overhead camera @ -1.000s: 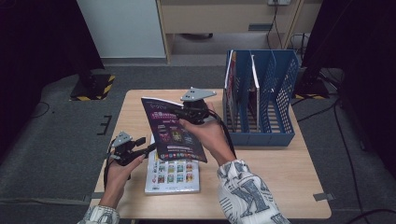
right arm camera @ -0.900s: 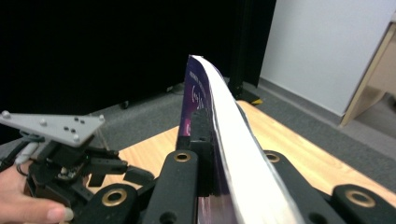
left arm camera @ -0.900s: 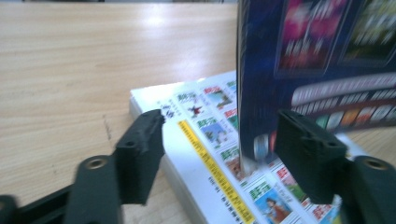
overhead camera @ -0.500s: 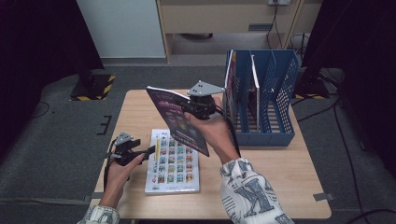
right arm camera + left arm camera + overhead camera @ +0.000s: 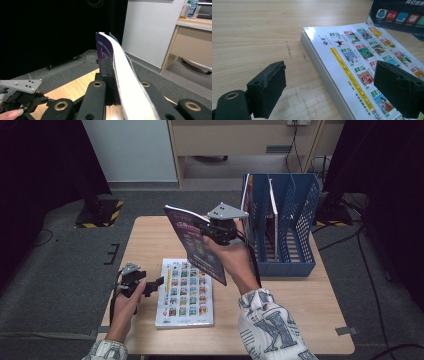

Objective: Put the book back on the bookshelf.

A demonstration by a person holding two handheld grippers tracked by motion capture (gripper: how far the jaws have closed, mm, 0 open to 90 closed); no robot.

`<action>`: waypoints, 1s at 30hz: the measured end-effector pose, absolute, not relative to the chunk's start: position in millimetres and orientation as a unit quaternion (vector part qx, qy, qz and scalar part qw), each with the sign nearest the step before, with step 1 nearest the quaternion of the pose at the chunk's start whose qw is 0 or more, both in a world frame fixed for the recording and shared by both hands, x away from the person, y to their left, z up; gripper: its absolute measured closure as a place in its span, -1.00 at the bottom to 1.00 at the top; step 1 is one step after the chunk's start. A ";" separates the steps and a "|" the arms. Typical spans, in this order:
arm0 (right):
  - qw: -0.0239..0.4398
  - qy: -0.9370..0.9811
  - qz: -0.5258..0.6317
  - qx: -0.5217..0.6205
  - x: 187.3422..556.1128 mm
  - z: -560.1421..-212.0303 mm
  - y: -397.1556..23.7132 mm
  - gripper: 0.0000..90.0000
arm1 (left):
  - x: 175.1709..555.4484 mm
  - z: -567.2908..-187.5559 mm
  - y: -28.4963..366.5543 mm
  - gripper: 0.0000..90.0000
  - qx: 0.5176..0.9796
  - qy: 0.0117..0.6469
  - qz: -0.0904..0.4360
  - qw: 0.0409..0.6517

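My right gripper (image 5: 216, 234) is shut on a purple book (image 5: 196, 245), held in the air on edge over the table's middle. In the right gripper view the jaws clamp the purple cover (image 5: 103, 51), and its white pages (image 5: 126, 85) curve away to the right. A white book with rows of small pictures (image 5: 185, 292) lies flat on the wooden table (image 5: 150, 237). My left gripper (image 5: 154, 283) sits low at that book's left edge. Its jaws have just been opening and now stand wide. The white book's edge (image 5: 324, 72) runs between the pads (image 5: 268, 87) untouched.
A blue slotted file rack (image 5: 300, 227) stands at the table's back right with thin books upright in its left slots. Grey floor surrounds the table. A corner of the purple book (image 5: 399, 13) hangs beyond the white one in the left gripper view.
The purple book has come up off the white book and turned from lying tilted to standing on edge, shifting right toward the rack. The left gripper stays put with its jaws wider apart.
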State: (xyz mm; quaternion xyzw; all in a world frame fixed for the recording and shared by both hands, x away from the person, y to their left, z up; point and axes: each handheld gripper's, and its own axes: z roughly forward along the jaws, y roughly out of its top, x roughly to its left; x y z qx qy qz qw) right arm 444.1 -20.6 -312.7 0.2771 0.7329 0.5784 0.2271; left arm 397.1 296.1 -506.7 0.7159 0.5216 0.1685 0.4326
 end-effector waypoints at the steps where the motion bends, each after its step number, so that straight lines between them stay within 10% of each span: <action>1: 0.227 0.732 0.579 0.279 443.9 -312.6 -21.5 0.87 | 397.2 -507.0 296.2 -0.78 0.717 0.522 0.169 0.431; 30: 0.247 0.713 0.584 0.300 426.4 -322.0 -72.3 0.87 | 396.5 -518.0 313.0 -0.77 0.737 0.530 0.220 0.359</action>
